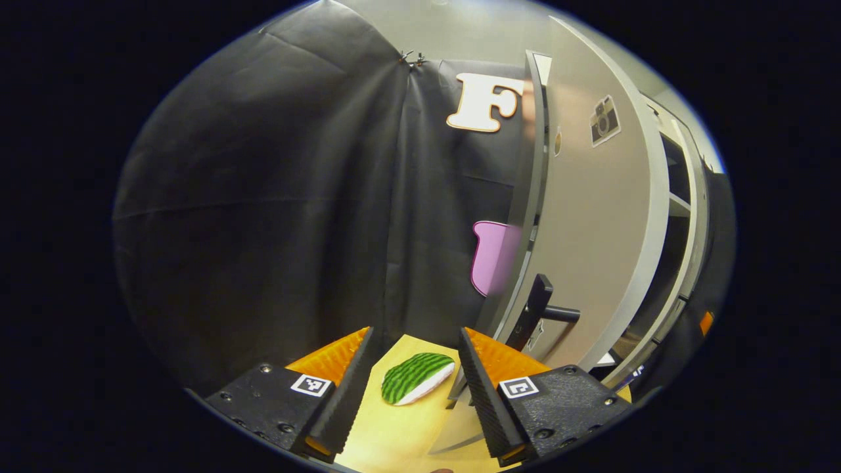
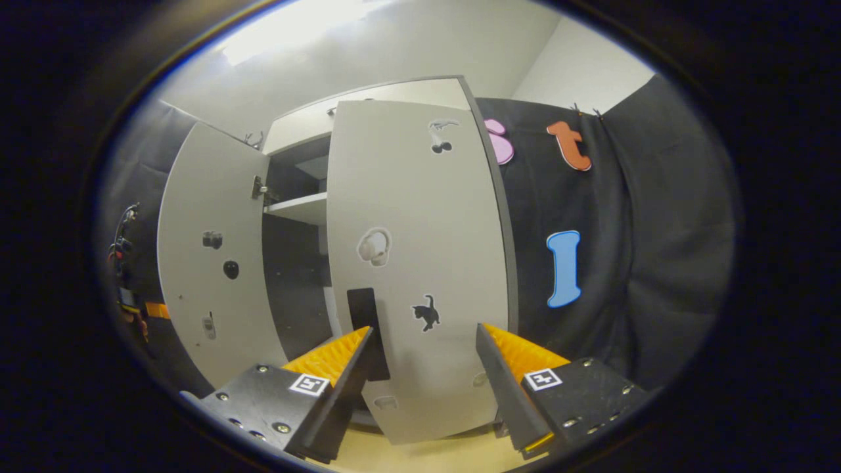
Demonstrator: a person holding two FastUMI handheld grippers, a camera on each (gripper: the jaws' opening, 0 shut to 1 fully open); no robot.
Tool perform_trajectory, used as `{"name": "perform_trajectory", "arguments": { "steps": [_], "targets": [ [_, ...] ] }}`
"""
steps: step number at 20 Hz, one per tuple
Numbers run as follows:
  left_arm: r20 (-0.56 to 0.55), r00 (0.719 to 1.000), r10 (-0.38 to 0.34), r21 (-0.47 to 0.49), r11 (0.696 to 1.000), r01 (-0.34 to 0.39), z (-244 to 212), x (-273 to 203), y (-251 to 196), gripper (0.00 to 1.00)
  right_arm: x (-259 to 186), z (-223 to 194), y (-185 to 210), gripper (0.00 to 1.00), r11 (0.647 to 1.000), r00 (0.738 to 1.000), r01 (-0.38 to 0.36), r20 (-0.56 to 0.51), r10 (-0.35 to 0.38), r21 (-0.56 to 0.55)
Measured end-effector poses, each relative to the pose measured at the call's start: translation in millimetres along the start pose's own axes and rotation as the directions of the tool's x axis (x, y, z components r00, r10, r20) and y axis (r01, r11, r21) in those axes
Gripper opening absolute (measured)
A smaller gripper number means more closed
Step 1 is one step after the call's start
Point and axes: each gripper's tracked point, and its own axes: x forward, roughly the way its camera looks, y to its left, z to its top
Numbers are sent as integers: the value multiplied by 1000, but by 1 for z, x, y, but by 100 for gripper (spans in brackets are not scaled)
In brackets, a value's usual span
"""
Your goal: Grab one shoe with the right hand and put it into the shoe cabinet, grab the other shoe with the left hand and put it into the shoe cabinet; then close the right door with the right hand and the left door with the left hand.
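We see the right gripper [image 2: 424, 374] with fingers spread, nothing between them — just before the right door [image 2: 420, 263], which looks nearly closed. The left door [image 2: 210, 263] stands open, a shelf [image 2: 299, 207] showing in the cabinet [image 2: 368, 98] between them.

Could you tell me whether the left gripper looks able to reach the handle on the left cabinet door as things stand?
Probably yes: the left gripper is open, and the black handle on the left door juts out just ahead to its right, with nothing between them.
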Motion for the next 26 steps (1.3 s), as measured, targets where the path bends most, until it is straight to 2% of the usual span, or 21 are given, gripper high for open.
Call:
{"name": "perform_trajectory", "arguments": {
  "steps": [1,2,3,4,5,6,10,11,12,15,17,18,20,21,22,23,25,26],
  "targets": [
    [1,1000,-4,4,1000,4,1,0,-1,72,1,-1,0,92,1000,1000,1,-1,-1,1],
    [1,1000,-5,4,1000,5,0,1,0,77,0,-2,0,92,1000,1000,0,-4,0,1],
    [1,1000,-8,2,1000,8,0,1,0,71,0,-3,0,92,1000,1000,0,-5,0,1],
    [4,1000,-15,-1,1000,15,0,0,-2,70,0,-4,0,92,1000,1000,1,-8,-1,2],
    [7,1000,-25,-7,1000,26,0,0,-3,71,0,-5,0,92,1000,1000,1,-12,-1,4],
    [10,999,-36,-17,999,36,-1,0,-4,76,0,-6,1,92,1000,1000,0,-15,0,8],
    [15,998,-62,-29,998,62,-2,1,-8,80,-2,-10,0,92,1000,1000,2,-22,-1,21],
    [20,997,-74,-16,997,74,-2,0,-10,66,-2,-10,-1,92,1000,1000,3,-23,-3,23],
    [23,996,-83,-5,997,83,-1,0,-12,72,-2,-11,-2,92,1000,1000,5,-25,-5,27],
    [22,993,-118,21,993,118,-3,-3,-22,71,-3,-15,-2,92,999,999,7,-34,-5,46],
    [17,988,-153,31,988,153,-4,-5,-31,64,-4,-18,-1,92,998,999,8,-39,-5,60],
    [13,984,-177,35,984,177,-5,-6,-38,71,-4,-19,-2,92,998,999,9,-41,-6,66],
    [2,973,-229,41,973,229,-8,-9,-54,71,-6,-20,-2,92,997,999,12,-43,-9,74],
    [-2,967,-255,43,966,255,-10,-10,-64,64,-7,-20,-3,92,997,999,14,-44,-11,76],
    [-5,960,-281,43,959,281,-11,-12,-74,77,-7,-20,-4,92,997,999,17,-45,-13,78],
    [-8,952,-305,40,951,305,-14,-13,-83,70,-8,-20,-5,92,997,999,20,-45,-17,78],
    [-28,939,-343,40,938,344,-22,-9,-98,67,-10,-21,-9,92,996,999,29,-46,-26,79],
    [-43,933,-358,47,932,360,-27,-10,-109,70,-10,-20,-12,92,996,998,34,-46,-31,80]
  ]
}}
